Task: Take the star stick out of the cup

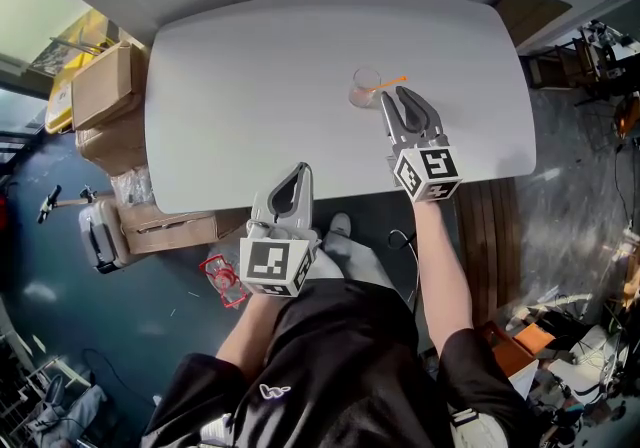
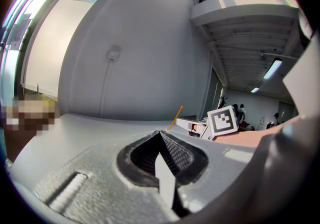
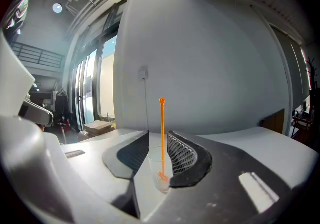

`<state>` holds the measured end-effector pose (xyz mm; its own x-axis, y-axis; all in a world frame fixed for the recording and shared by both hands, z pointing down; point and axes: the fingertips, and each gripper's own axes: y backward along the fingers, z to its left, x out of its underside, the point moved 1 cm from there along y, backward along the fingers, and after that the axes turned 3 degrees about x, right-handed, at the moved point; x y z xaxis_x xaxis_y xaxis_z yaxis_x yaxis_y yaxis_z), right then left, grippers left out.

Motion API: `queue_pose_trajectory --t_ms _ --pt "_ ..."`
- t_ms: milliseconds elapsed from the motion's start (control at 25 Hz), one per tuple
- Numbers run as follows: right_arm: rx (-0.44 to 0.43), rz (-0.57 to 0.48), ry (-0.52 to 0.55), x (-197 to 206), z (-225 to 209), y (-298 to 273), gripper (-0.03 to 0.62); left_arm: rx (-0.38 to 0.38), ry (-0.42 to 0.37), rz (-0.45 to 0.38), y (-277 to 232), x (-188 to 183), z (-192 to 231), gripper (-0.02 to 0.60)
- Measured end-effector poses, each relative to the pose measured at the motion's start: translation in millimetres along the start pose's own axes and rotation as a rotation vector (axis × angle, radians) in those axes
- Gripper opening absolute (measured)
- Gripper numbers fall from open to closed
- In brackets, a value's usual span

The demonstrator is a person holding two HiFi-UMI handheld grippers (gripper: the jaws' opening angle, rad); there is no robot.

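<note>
A clear cup [image 1: 364,86] stands on the white table [image 1: 250,76] with the orange star stick [image 1: 392,84] leaning out of it to the right. My right gripper [image 1: 392,93] reaches in from the near side, its tips just beside the cup. In the right gripper view the cup [image 3: 161,170] sits between the open jaws of the right gripper [image 3: 158,134], and the stick [image 3: 162,128] rises upright from it, its star end at the cup's bottom. My left gripper [image 1: 300,170] rests at the table's front edge, shut and empty [image 2: 160,133].
Cardboard boxes [image 1: 103,86] are stacked on the floor left of the table, with a small suitcase [image 1: 100,233] and a red object [image 1: 224,281] nearer me. Wooden planks [image 1: 492,226] lie to the right. Clutter fills the far right floor.
</note>
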<state>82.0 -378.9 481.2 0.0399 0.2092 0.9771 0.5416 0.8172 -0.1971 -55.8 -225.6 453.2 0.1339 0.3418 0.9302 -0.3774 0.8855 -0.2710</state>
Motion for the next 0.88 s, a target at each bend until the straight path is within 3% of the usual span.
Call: queue_pose_trajectory --t_ms 880 --pt "0.017 -0.003 -0.016 2 -5 -29 0.075 -0.015 0.008 0.022 -5 4 15 0.002"
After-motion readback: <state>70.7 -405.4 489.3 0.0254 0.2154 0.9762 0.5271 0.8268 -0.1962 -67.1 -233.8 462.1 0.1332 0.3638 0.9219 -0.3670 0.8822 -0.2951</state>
